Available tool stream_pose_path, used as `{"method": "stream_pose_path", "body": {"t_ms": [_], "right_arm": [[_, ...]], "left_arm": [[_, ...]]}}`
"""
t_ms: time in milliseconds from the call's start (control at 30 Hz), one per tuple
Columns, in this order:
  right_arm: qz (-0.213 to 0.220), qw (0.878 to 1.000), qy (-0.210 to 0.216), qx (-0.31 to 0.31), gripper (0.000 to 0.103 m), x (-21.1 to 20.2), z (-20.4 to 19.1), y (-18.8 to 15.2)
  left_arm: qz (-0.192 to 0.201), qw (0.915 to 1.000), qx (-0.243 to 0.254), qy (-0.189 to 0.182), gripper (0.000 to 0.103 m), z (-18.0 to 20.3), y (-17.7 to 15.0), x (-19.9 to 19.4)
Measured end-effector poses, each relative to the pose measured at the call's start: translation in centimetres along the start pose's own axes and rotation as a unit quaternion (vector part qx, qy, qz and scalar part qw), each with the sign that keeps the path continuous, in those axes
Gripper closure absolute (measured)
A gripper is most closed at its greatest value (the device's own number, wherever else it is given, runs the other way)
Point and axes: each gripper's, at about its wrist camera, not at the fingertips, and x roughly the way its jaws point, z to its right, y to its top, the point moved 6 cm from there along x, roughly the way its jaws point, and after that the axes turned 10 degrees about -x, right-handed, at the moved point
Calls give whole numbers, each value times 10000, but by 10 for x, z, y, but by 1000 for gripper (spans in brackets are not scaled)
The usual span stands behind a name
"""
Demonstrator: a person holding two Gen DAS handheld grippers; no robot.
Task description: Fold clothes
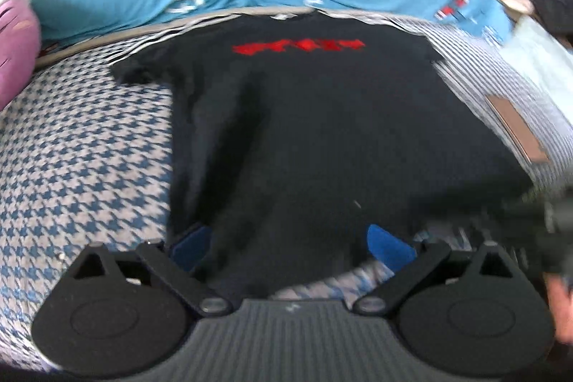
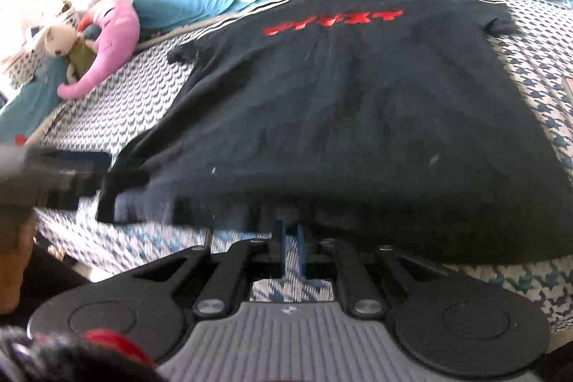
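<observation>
A black T-shirt (image 1: 322, 117) with red lettering is lying flat on a bed (image 1: 82, 145), collar toward the far side, spread out ready for folding. The left tool (image 1: 290, 244) is hovering with fingers spread wide over the near hem. The right tool (image 2: 290, 238), fingers pressed nearly together, appears to be pinching that hem, likely to lift it.

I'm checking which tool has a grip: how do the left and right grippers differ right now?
The left gripper is wide open, its blue pads spread over the hem of the black T-shirt; the right gripper is closed, pads nearly together at the hem, whether pinching cloth is unclear. Both share the same black build and blue pads.
</observation>
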Motion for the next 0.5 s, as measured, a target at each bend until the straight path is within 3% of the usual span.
{"method": "stream_pose_path", "body": {"t_ms": [133, 267, 433, 500], "right_arm": [[236, 9994, 23, 249, 94, -4, 9, 10], [353, 9985, 53, 404, 94, -4, 13, 18], [424, 9990, -10, 132, 93, -12, 10, 19], [409, 9991, -6, -75, 87, -14, 6, 16]], "left_arm": [[-136, 9987, 488, 2, 4, 18, -20, 1], [-250, 9955, 806, 440, 4, 20, -29, 18], [-303, 9965, 343, 699, 4, 2, -23, 28], [-219, 9963, 207, 799, 4, -5, -19, 28]]}}
